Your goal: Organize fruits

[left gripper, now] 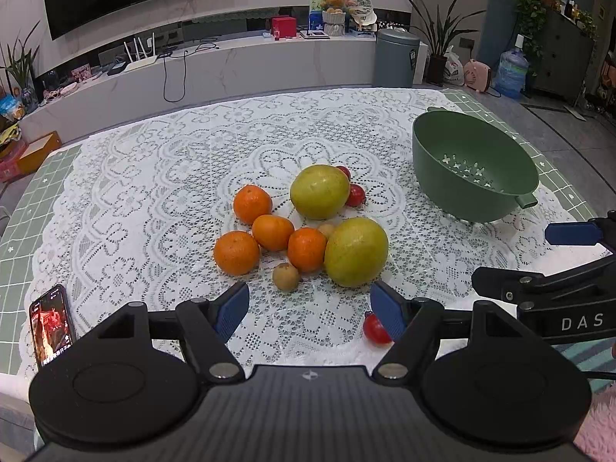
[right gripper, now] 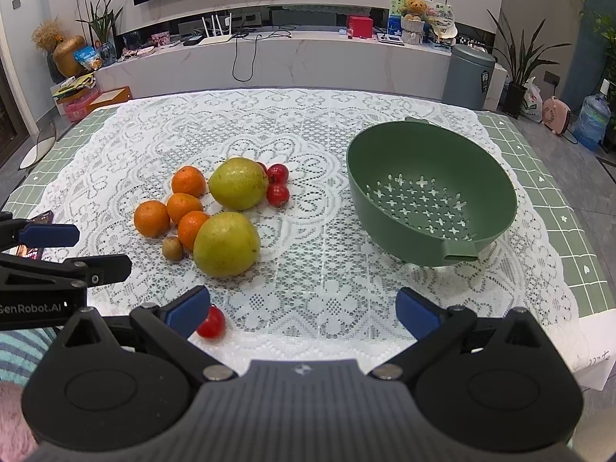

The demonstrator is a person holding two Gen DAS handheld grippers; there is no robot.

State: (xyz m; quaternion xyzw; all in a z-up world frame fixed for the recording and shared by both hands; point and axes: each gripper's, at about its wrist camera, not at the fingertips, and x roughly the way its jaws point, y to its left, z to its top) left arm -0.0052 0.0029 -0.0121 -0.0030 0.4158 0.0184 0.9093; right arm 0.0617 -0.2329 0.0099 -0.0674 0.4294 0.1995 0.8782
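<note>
Both tools are spread and hold nothing: left tool (left gripper: 310, 310), right tool (right gripper: 304, 310). The fruits (left gripper: 304, 227) cluster mid-frame above the left tool; green colander (right gripper: 431, 192) sits right on the desk (right gripper: 327, 277).

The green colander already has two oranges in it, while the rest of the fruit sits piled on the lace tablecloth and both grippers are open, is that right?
Not quite. The green colander is empty: the right wrist view shows only its bare perforated bottom. All four oranges lie in the pile on the lace tablecloth. The rest holds: the left gripper and right gripper are both open.
</note>
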